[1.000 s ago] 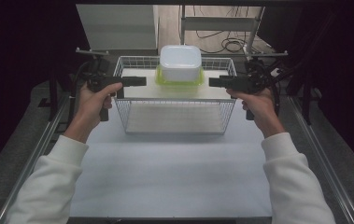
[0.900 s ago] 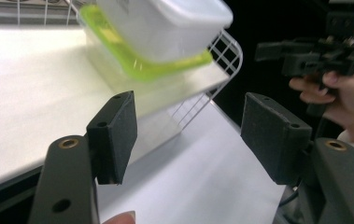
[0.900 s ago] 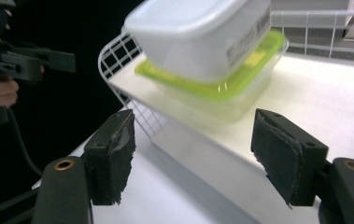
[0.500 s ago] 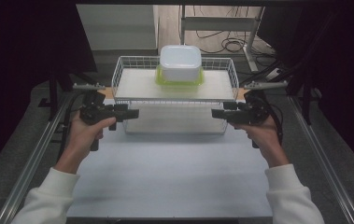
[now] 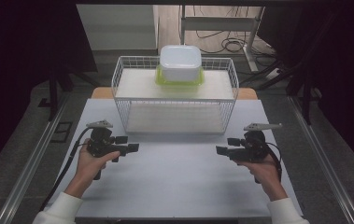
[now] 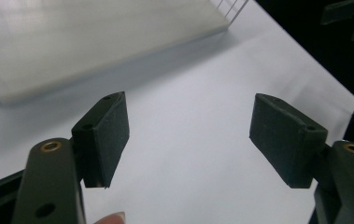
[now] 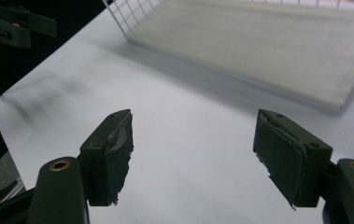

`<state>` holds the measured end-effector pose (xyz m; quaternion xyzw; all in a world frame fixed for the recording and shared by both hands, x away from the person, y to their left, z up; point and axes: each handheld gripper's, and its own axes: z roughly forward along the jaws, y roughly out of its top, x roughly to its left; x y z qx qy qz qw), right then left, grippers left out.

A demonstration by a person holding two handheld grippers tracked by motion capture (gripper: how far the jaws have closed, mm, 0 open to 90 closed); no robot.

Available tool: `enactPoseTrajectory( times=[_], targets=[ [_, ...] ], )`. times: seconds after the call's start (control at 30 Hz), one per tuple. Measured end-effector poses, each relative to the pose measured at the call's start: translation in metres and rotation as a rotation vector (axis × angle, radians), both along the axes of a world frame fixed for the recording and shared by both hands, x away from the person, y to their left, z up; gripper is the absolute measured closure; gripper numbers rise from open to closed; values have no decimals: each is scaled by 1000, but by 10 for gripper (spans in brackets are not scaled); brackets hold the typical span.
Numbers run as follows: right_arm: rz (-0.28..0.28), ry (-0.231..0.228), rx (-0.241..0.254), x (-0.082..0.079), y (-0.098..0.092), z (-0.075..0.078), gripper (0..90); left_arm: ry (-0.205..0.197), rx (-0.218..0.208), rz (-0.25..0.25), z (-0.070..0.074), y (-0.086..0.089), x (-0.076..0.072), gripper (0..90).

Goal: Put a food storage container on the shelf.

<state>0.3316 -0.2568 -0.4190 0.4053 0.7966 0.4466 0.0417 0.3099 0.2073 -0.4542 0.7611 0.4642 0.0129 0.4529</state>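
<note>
A white tub on a lime-green lid [image 5: 180, 64] stands at the back of a white wire basket [image 5: 174, 99]. My left gripper [image 5: 129, 144] hovers low over the white table [image 5: 179, 182] in front of the basket's left corner and points right. Its jaws have just been opening and nothing is between them [image 6: 191, 135]. My right gripper [image 5: 225, 145] mirrors it at the basket's right corner and points left. It is open and holds nothing [image 7: 193, 149]. Each gripper view catches the other gripper far off [image 6: 347, 14] [image 7: 11, 23].
A thick white board [image 7: 268, 51] lies as the basket's floor on the table. Metal rails [image 5: 30, 163] run along both table sides. Dark floor, cables and a desk frame [image 5: 221, 23] lie beyond the far edge.
Both hands have come down from basket-rim height and back toward the near edge, and now sit low over the table. The basket and tub have not moved.
</note>
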Motion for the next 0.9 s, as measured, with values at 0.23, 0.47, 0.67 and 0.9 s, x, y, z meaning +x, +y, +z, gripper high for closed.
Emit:
enactPoseTrajectory(
  times=[0.23,0.47,0.67,0.9],
  targets=[
    [-27,16,-33,-1,-9,-15,269,-4,29,11,-9,2,0,264],
    [-36,12,-44,-3,-10,-17,244,-11,45,26,-13,5,-2,259],
    [-50,1,-47,-4,-12,-18,228,-22,50,29,-12,6,-3,254],
    [-62,-22,-48,-6,-19,-20,201,-16,61,28,-16,5,1,241]
  ],
)
